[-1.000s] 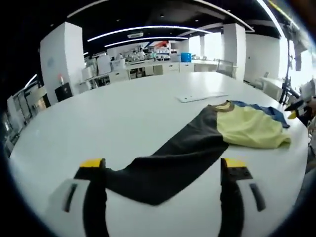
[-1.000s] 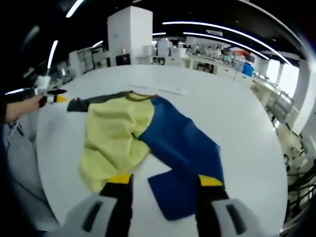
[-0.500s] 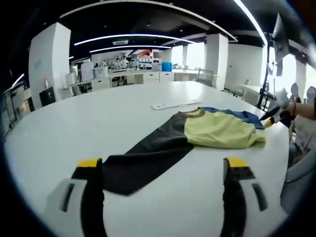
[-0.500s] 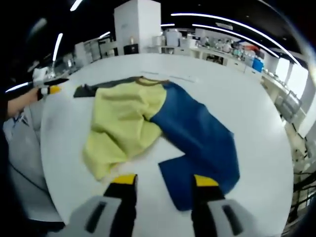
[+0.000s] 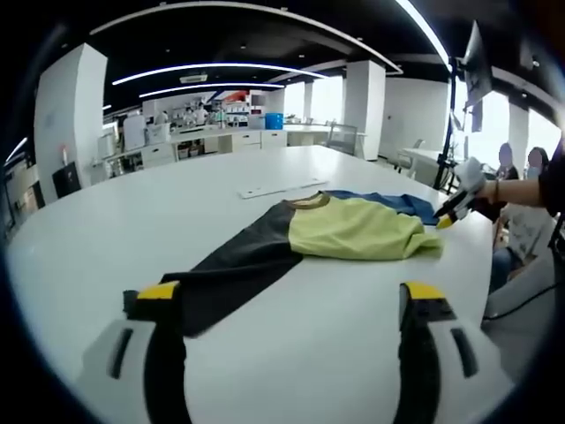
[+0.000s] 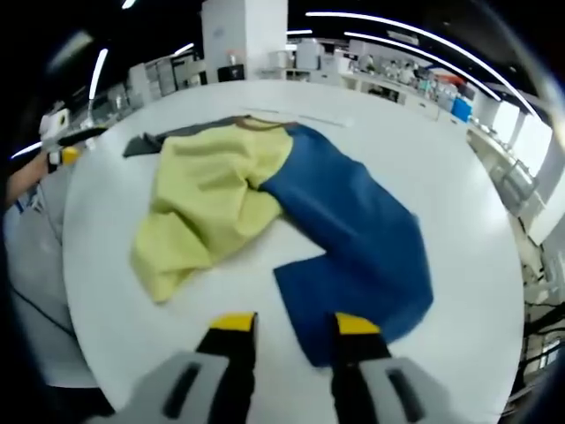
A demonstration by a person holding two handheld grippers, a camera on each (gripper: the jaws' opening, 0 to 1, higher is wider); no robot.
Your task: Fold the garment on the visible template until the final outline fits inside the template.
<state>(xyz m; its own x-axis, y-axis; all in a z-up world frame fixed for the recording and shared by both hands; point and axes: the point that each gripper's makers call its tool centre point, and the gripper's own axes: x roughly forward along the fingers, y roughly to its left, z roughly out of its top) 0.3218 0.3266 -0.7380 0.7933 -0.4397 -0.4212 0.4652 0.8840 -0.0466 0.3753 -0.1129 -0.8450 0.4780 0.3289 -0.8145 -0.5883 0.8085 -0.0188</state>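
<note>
A garment lies flat on the white table: a dark sleeve [image 5: 231,272], a yellow body [image 5: 353,231] [image 6: 212,190] and a blue part [image 5: 388,201] [image 6: 353,225]. My left gripper [image 5: 290,293] is wide open low over the table, and the dark sleeve's end reaches its left jaw. My right gripper [image 6: 295,324] is open with a narrower gap, right at the blue part's near corner. Each gripper also shows in the other's view, held by a hand: the right gripper [image 5: 452,210] by the yellow hem, the left gripper [image 6: 69,148] by the dark sleeve. A thin white strip [image 5: 278,188] lies beyond the collar.
The round table's edge [image 6: 106,353] runs close in front of my right gripper. Seated people [image 5: 521,190] are off the table's right side in the left gripper view. White columns [image 5: 366,106] and lab benches [image 5: 221,132] stand far behind.
My right gripper's jaws have drawn closer together and the view has come nearer the blue corner. The left gripper view has swung, so the garment sits more central; the cloth lies as before.
</note>
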